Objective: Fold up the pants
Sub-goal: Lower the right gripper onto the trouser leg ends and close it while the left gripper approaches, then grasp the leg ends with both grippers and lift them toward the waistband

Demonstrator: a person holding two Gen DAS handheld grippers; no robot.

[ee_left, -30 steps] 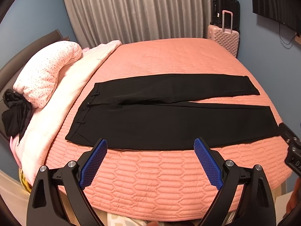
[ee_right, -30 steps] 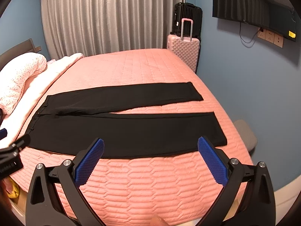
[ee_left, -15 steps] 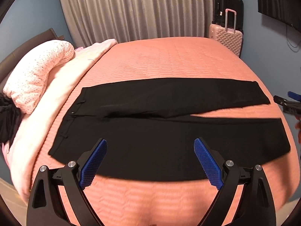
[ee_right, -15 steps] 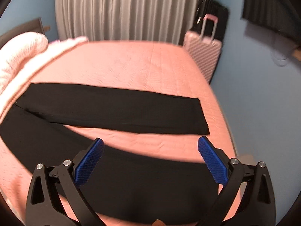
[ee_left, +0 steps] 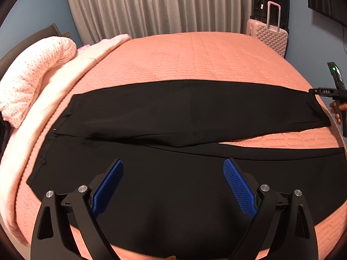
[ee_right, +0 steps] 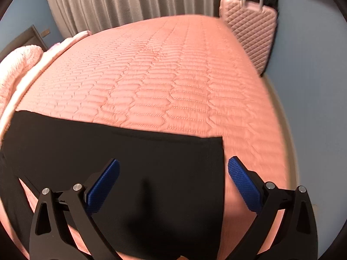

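Black pants [ee_left: 184, 112] lie flat on the salmon quilted bed [ee_left: 195, 58], waistband at the left, two legs running right with a gap between them. My left gripper [ee_left: 173, 171] is open and empty over the near leg, close to the waist end. My right gripper [ee_right: 173, 169] is open and empty over the cuff end of the far leg [ee_right: 134, 151], whose hem lies just inside its right finger. The right gripper also shows at the right edge of the left wrist view [ee_left: 325, 91], at the far leg's cuff.
A pink speckled pillow [ee_left: 32, 73] and a pale pink blanket [ee_left: 71, 73] lie along the bed's left side. A pink suitcase [ee_left: 269, 36] with a black one behind stands by the grey curtain [ee_left: 151, 6]. Blue walls surround the bed.
Both grippers have moved forward over the bed and closer to the pants. The right one has swung to the far leg's cuff. Both stay open.
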